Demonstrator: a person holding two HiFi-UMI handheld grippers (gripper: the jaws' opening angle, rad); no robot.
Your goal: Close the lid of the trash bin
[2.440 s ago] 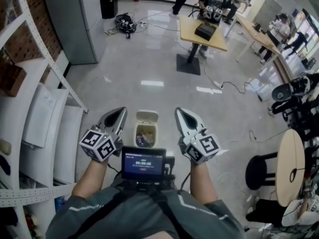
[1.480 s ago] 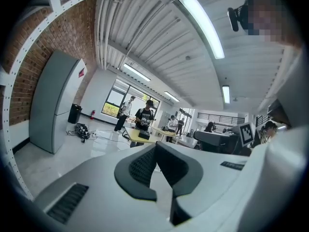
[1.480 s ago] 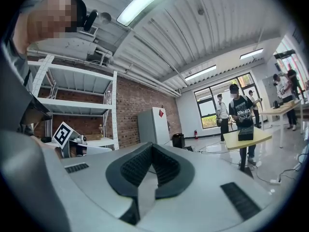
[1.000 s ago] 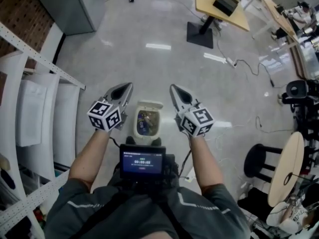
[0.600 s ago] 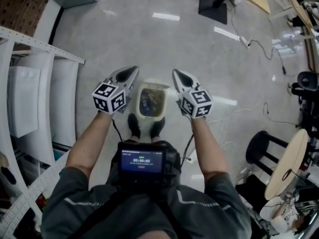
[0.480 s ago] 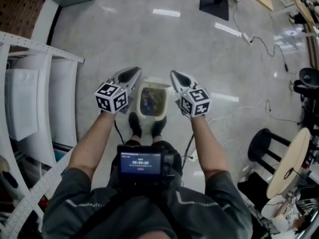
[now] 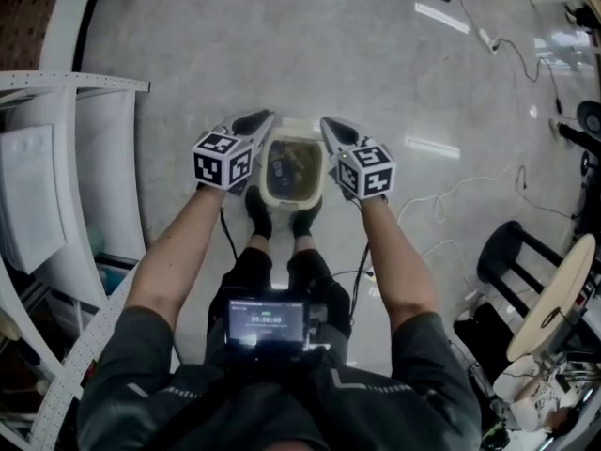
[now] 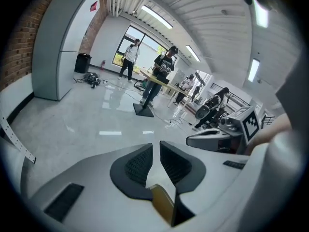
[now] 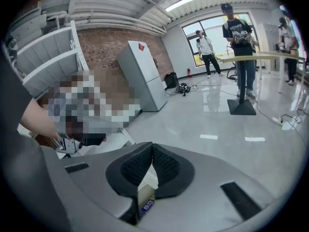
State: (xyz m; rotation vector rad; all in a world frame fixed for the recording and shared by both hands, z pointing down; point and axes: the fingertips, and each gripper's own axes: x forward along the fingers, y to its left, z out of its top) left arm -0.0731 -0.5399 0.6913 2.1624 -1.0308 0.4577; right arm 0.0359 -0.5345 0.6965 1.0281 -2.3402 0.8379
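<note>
Trash bin [image 7: 293, 194] open; left gripper [image 7: 262, 117], right gripper [image 7: 329, 124] flanking

an open lab-like workspace: polished floor [image 7: 282, 45], brick wall [image 9: 101, 47], metal shelving [image 7: 66, 83], a worktable [image 9: 256, 56], loose floor cables [image 7: 434, 198]

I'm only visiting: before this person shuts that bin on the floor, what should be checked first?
1. Trash bin sits between both grippers: ok.
2. Lid located: cannot tell; only a pale strip shows at the bin's far edge.
3. Left gripper free: ok, jaws narrowly apart, nothing held.
4. Right gripper free: ok, jaws together, nothing held.
5. Rubbish below the rim: cannot tell.
6. Bin closed: not ok, its top is open.
</note>
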